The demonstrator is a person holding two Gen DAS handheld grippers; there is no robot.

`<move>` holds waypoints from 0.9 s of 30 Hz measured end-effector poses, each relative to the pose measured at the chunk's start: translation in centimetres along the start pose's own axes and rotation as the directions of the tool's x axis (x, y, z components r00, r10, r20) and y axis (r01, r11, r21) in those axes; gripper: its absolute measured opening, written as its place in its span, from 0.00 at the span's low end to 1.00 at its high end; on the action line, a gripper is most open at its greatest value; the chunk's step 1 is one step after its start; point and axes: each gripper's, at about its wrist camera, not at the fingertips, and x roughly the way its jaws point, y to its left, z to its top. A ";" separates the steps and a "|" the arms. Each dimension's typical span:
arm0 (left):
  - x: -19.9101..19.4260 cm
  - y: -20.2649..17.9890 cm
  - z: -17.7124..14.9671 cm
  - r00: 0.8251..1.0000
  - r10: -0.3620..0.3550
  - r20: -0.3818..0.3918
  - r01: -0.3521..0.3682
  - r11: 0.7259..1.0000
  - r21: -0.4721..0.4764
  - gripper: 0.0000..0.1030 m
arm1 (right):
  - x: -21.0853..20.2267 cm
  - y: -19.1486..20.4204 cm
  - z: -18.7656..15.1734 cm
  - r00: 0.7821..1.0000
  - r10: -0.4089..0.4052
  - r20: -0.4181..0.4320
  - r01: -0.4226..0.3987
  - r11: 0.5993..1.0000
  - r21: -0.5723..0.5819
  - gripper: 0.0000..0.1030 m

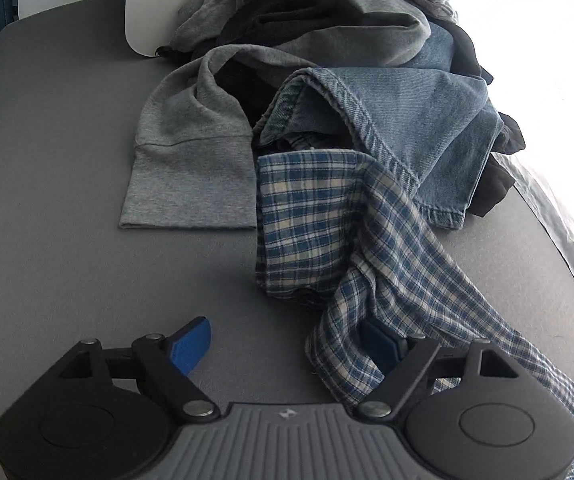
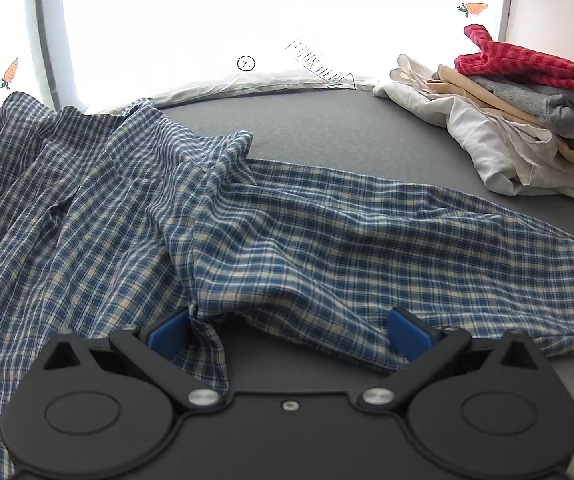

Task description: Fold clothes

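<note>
On the grey tabletop (image 1: pixel 67 220) we are working over a blue plaid shirt (image 2: pixel 247 232), which is lying rumpled and partly spread in front of both our hands. We are holding the left gripper (image 1: pixel 287 344) low over the table with its jaws standing wide apart; one blue pad (image 1: pixel 191 346) is hovering over bare grey surface while the other is lying against a trailing fold of the shirt, and nothing is being pinched. We are keeping the right gripper (image 2: pixel 287 332) over the shirt's near edge, jaws spread wide, with a ridge of plaid cloth sitting between the blue pads (image 2: pixel 167 334); the pads are not pressing on it.

Beyond the left gripper we are seeing an unfolded heap: a grey sweatshirt (image 1: pixel 191 160) with one sleeve lying flat, blue jeans (image 1: pixel 415 120) touching the shirt's far end, and dark garments tucked among them. Toward the far right corner in the right wrist view, a stack of clothes (image 2: pixel 507 132) is sitting well apart from the shirt, with a red striped piece (image 2: pixel 527 66) on top.
</note>
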 end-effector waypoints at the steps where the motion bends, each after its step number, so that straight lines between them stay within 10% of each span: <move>1: 0.2 -0.5 0.0 1.000 -0.017 0.002 0.017 1.000 0.020 0.75 | 0.0 0.0 0.0 1.000 0.000 0.002 0.000 1.000 0.000 1.00; 5: 0.0 -1.7 0.1 0.998 -0.070 -0.006 0.070 0.996 0.050 0.05 | 0.0 0.0 -0.1 1.000 0.000 0.007 0.000 1.000 -0.001 1.00; 15: -7.7 0.9 6.7 0.942 -0.015 0.334 -0.030 0.992 0.126 0.05 | -0.1 0.0 -0.5 1.000 0.001 0.027 -0.001 1.000 -0.002 1.00; 20: -7.3 4.0 8.1 0.971 0.051 0.234 -0.076 0.992 0.099 0.27 | -0.3 -0.3 0.4 0.998 0.018 -0.058 -0.018 1.000 -0.012 1.00; 23: -9.2 6.0 5.1 0.979 -0.037 0.203 0.005 0.988 0.156 0.57 | -1.8 -1.0 0.1 0.995 0.039 -0.094 -0.040 0.999 -0.015 1.00; 27: -9.3 7.3 -0.4 0.995 -0.100 0.025 0.090 0.958 0.273 0.62 | -4.4 -3.1 -1.4 0.992 0.074 -0.106 -0.068 0.996 0.064 0.91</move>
